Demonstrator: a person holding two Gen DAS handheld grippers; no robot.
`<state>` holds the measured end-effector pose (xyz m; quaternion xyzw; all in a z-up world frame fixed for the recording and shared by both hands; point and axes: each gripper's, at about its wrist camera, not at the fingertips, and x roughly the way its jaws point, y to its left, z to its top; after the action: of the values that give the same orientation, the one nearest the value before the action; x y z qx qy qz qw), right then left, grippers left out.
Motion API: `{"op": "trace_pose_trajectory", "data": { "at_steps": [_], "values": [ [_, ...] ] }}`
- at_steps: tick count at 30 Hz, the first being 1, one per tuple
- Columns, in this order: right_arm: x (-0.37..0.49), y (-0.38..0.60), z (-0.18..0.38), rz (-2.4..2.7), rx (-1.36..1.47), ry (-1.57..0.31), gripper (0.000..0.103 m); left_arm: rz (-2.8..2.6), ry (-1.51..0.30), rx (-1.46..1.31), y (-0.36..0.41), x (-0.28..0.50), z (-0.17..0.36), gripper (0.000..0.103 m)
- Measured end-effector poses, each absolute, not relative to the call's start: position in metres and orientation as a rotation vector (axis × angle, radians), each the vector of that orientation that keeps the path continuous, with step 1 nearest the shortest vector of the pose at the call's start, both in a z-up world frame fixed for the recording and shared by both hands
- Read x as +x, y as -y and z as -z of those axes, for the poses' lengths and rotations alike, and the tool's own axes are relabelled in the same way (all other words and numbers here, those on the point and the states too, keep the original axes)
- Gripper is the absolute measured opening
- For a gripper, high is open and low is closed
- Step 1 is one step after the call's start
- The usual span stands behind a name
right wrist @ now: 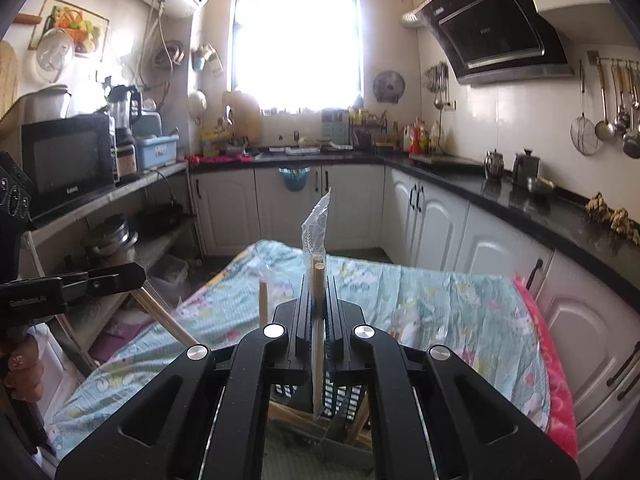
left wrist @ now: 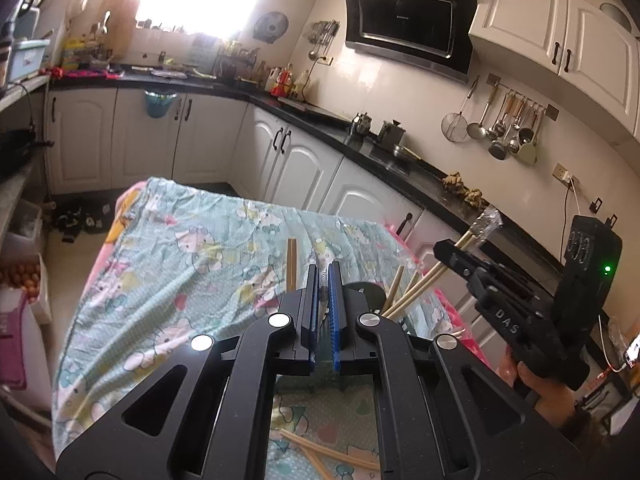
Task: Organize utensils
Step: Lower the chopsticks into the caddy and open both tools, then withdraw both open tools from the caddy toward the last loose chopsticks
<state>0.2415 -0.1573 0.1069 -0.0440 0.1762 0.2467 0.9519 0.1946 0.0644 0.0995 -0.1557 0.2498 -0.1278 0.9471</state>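
Note:
My right gripper (right wrist: 319, 280) is shut on a pair of wooden chopsticks in a clear plastic sleeve (right wrist: 318, 236), held upright above a black perforated utensil holder (right wrist: 340, 394). It shows in the left wrist view (left wrist: 450, 254) with the wrapped chopsticks (left wrist: 478, 228) slanting down towards the holder's other chopsticks (left wrist: 394, 292). My left gripper (left wrist: 324, 270) has its jaws almost together over the table; nothing shows between them. Loose chopsticks (left wrist: 320, 454) lie on the cloth below it.
The table wears a teal cartoon-print cloth (left wrist: 180, 248) with a pink edge (right wrist: 556, 380). A black countertop (left wrist: 400, 160) with white cabinets runs along the right and back. A shelf with a microwave (right wrist: 68, 160) stands left.

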Motion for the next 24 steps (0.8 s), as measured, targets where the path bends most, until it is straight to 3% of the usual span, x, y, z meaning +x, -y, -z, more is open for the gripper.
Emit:
{"op": "trace_pose_trajectory", "data": {
  "at_steps": [3, 4, 5, 7, 8, 10, 12, 14, 16, 18, 24],
  "values": [
    [0.247, 0.156, -0.097, -0.484, -0.080, -0.394, 0.007, 0.268, -0.526, -0.328, -0.064, 0.197, -0.090, 0.002],
    [0.247, 0.157, -0.094, -0.479, -0.077, -0.402, 0.013, 0.265, -0.530, -0.329, -0.065, 0.197, -0.087, 0.002],
    [0.248, 0.158, -0.092, -0.471, -0.075, -0.408, 0.023, 0.267, -0.534, -0.334, -0.065, 0.197, -0.084, 0.007],
    [0.244, 0.162, -0.089, -0.458, -0.074, -0.396, 0.032, 0.264, -0.532, -0.349, -0.069, 0.194, -0.081, 0.021],
    [0.243, 0.164, -0.088, -0.457, -0.071, -0.394, 0.034, 0.262, -0.532, -0.354, -0.071, 0.192, -0.080, 0.029],
    [0.241, 0.168, -0.087, -0.456, -0.063, -0.396, 0.039, 0.252, -0.518, -0.359, -0.076, 0.186, -0.081, 0.032],
    [0.236, 0.174, -0.087, -0.456, -0.059, -0.392, 0.043, 0.239, -0.499, -0.363, -0.081, 0.180, -0.084, 0.044],
    [0.230, 0.179, -0.088, -0.452, -0.058, -0.384, 0.048, 0.222, -0.484, -0.368, -0.086, 0.174, -0.086, 0.049],
    [0.224, 0.185, -0.089, -0.456, -0.054, -0.381, 0.049, 0.199, -0.472, -0.360, -0.092, 0.166, -0.088, 0.055],
    [0.220, 0.188, -0.090, -0.461, -0.052, -0.383, 0.052, 0.179, -0.460, -0.357, -0.096, 0.157, -0.089, 0.069],
    [0.204, 0.195, -0.090, -0.470, -0.057, -0.384, 0.059, 0.142, -0.444, -0.338, -0.098, 0.137, -0.090, 0.091]
  ]
}}
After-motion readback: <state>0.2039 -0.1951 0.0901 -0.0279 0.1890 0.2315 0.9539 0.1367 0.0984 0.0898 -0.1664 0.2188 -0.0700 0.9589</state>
